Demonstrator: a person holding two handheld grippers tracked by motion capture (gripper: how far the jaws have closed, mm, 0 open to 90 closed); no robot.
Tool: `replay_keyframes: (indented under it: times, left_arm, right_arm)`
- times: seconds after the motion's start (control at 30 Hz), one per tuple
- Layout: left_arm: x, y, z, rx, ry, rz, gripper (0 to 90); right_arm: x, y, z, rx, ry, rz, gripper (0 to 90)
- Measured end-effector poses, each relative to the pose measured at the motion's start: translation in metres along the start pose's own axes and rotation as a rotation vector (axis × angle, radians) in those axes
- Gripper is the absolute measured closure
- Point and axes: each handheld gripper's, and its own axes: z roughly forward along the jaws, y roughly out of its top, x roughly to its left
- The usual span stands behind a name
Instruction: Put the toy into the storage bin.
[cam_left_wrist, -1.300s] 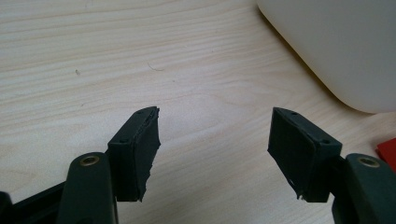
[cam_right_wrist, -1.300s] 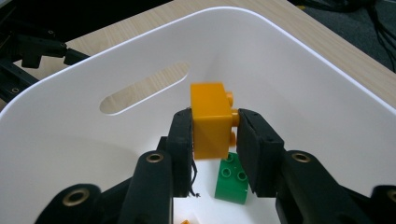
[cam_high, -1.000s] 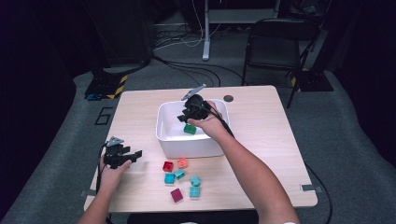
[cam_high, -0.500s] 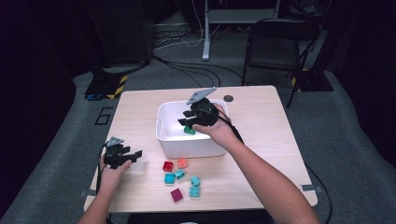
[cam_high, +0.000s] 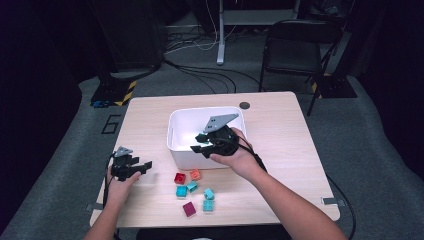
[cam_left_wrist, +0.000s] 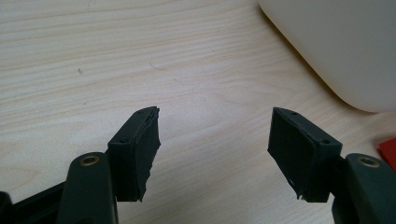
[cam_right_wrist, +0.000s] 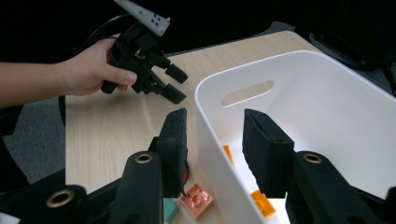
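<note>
Right claw (cam_high: 200, 143): spread, empty, over the near rim of the bin (cam_high: 175, 150).
Blocks (cam_high: 194, 189): just beside the bin, nearer the person; right claw is probably closer.
Left claw (cam_high: 142, 167): spread, empty.

A light wooden table (cam_high: 290, 125) stands on grey carpet (cam_high: 385, 145) in a dim room, with a black folding chair (cam_high: 290, 45) beyond its far right corner and cables (cam_high: 200, 75) trailing past its far edge.

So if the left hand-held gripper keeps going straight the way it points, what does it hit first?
Probably the white tub: the left hand-held gripper, jaws open and empty, points over bare table toward its wall. Depth is hard to judge.
</note>
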Motion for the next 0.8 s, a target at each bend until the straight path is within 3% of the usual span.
replay_keyframes:
  times: [0.8]
  left_arm:
    - [0.000, 0.000, 0.000, 0.009, -0.002, 0.004, 33.5]
  right_arm:
    - [0.022, -0.087, 0.030, 0.063, -0.017, 0.045, 60.0]
